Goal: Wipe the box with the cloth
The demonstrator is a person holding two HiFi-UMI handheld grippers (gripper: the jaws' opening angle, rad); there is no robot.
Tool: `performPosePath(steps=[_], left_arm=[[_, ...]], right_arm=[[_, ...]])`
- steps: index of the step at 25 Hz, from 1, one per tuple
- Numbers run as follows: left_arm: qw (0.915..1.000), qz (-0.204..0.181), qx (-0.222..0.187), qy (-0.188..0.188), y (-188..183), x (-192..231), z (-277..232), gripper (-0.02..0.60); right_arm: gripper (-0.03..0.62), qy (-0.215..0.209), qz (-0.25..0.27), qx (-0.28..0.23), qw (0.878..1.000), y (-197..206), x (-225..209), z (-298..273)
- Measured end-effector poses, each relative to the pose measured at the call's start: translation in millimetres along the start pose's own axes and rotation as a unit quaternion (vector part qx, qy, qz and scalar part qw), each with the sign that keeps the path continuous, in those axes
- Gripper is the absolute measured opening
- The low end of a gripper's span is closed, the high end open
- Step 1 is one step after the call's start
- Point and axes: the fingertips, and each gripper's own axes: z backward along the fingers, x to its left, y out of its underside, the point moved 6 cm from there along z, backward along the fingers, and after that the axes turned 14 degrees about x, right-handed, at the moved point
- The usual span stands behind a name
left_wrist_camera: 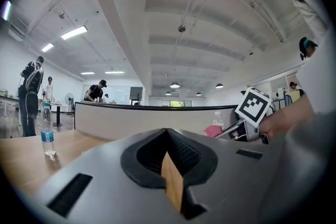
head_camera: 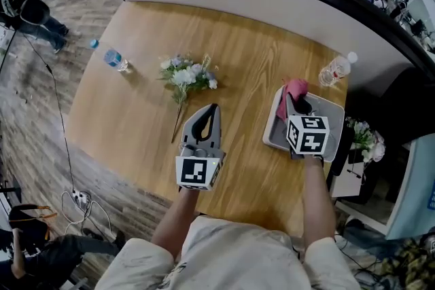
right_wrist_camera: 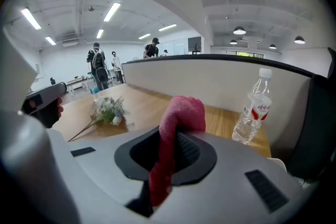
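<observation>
**Right claw's got the cloth, left one's empty**

The right gripper (right_wrist_camera: 168,140) has its jaws clamped tight on the pink cloth (right_wrist_camera: 181,113), which bunches up over the fingertips. It's held over the grey box (head_camera: 274,122) at the table's (head_camera: 251,51) right side, near a water bottle (head_camera: 336,69). The left gripper (left_wrist_camera: 168,136) is closed with nothing in it, sitting just below the flowers (head_camera: 187,76).

The left gripper (head_camera: 214,109) points forward over the table, and its jaws are pressed together with nothing between them. The right gripper (head_camera: 292,100) points forward too, and its jaws are closed on the pink cloth (right_wrist_camera: 178,113). The left forearm (head_camera: 178,214) and the right forearm (head_camera: 318,197) reach out almost parallel.
</observation>
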Motion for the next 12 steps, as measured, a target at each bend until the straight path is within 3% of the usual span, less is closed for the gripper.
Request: performPosePath(steps=[7,12], left_arm=[[0.9998,0.012,0.013,-0.002,10.5,5.2,-1.5,0.014],[0.9998,0.016,0.015,-0.002,14.8,3.7,-3.9,0.014]], right_arm=[[0.057,-0.002,-0.001,0.083,0.997,8.3,5.3,-34.2],[0.057,0.005,-0.013,0.113,0.994,10.3,2.8,-42.7]])
